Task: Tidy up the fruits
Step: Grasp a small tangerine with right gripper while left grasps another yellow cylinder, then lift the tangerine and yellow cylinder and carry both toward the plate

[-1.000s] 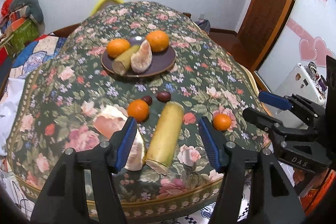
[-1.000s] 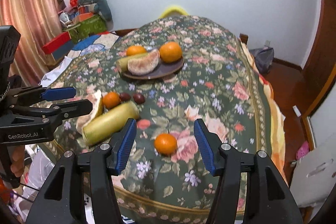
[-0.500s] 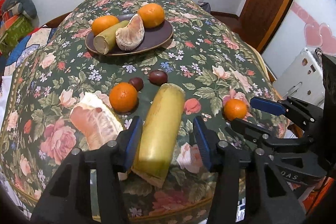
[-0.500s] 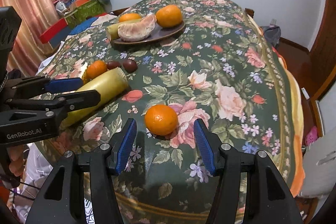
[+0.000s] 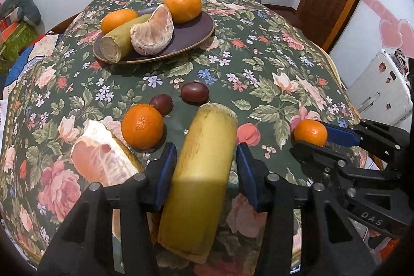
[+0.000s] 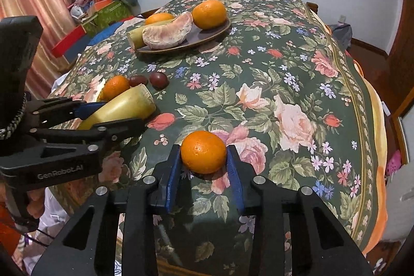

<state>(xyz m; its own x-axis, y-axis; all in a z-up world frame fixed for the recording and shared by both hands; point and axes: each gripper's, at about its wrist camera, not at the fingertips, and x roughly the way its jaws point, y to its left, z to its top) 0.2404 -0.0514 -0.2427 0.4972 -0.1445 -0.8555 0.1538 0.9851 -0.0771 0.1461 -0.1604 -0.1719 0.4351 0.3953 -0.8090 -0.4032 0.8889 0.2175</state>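
Left gripper (image 5: 204, 172) jaws just closing, pinching long yellow-green cut cane stalk (image 5: 204, 162) at near edge of floral-clothed surface (image 5: 271, 69). Right gripper (image 6: 204, 167) jaws just closing, pinching small round orange (image 6: 203, 152). Both probably bound for far purple plate (image 5: 196, 40).

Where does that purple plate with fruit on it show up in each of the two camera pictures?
Left wrist view: the purple plate sits upper left of centre, far side of the table.
Right wrist view: the same plate is upper centre-left.
Shared landmark: the peeled pomelo piece lying on it.
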